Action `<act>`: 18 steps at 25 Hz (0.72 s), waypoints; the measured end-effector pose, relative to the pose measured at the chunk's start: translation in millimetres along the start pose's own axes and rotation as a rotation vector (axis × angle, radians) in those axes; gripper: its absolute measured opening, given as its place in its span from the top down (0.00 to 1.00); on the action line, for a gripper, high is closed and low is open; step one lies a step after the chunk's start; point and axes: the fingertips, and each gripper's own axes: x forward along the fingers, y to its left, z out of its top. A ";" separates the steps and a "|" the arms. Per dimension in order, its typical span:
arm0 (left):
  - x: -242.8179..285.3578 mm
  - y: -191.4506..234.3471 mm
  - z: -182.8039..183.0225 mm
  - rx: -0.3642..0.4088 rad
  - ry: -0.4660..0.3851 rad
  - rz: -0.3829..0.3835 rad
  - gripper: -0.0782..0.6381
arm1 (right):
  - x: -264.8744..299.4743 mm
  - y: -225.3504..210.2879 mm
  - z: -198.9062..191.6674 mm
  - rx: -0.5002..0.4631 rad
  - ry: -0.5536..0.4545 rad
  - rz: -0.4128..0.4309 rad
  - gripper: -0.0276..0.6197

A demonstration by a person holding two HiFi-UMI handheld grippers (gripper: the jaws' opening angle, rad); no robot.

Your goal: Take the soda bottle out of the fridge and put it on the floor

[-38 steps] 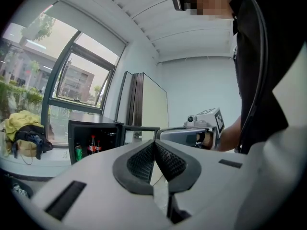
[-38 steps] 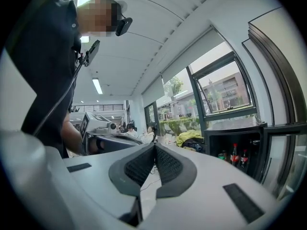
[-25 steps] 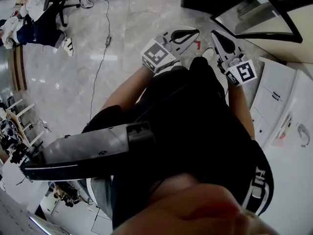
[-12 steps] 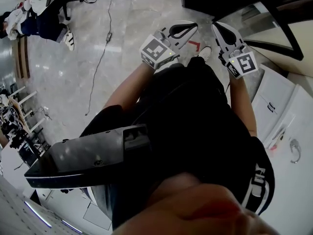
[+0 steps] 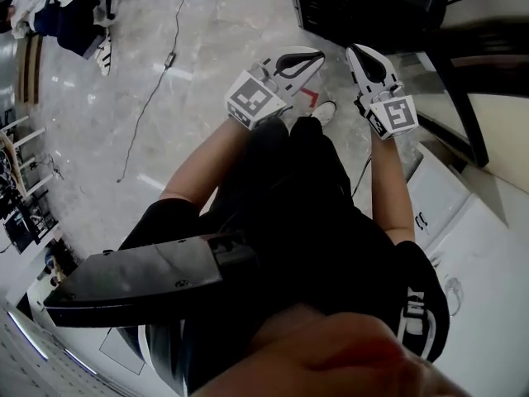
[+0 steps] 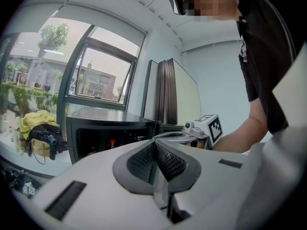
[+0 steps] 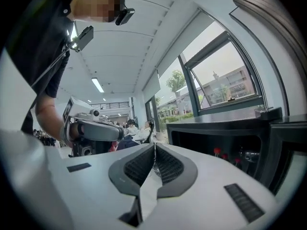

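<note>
The low black fridge (image 5: 364, 2) stands at the top of the head view, just beyond both grippers. In the right gripper view, red-capped bottles (image 7: 218, 152) show inside the fridge (image 7: 225, 128). One red cap (image 6: 111, 142) shows in the left gripper view too. Which of these is the soda bottle I cannot tell. My left gripper (image 5: 321, 54) is held out over the floor, shut and holding nothing. My right gripper (image 5: 354, 49) is beside it, also shut and holding nothing. Both point toward the fridge and are short of it.
A cable (image 5: 157, 81) runs over the marble floor (image 5: 207, 40) at left. A seated person (image 5: 70, 19) is at the far upper left. White cabinets (image 5: 483, 246) line the right side. A dark table frame (image 5: 463, 81) stands right of the fridge. A red floor mark (image 5: 309, 98) lies by my shoe (image 5: 324, 111).
Both grippers have moved forward and a little down toward the fridge, which now fills more of the top of the head view. Both stayed shut.
</note>
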 end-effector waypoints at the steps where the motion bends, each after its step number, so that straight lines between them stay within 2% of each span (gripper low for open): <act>1: 6.2 5.6 -3.3 -0.001 -0.003 0.009 0.88 | 6.0 -9.3 -5.3 0.001 0.005 0.002 0.94; 4: 22.9 25.7 -19.1 -0.025 -0.009 0.018 0.88 | 26.3 -35.4 -23.3 0.014 0.014 -0.018 0.94; 9: 58.8 75.9 -62.3 -0.057 -0.009 0.034 0.88 | 59.3 -83.9 -61.7 0.052 -0.006 -0.098 0.93; 13: 89.8 122.6 -91.2 -0.041 -0.033 0.044 0.88 | 85.3 -126.1 -80.6 0.056 -0.038 -0.195 0.93; 18: 114.6 154.9 -123.2 -0.014 -0.054 0.051 0.88 | 99.9 -155.9 -109.0 0.056 -0.042 -0.283 0.89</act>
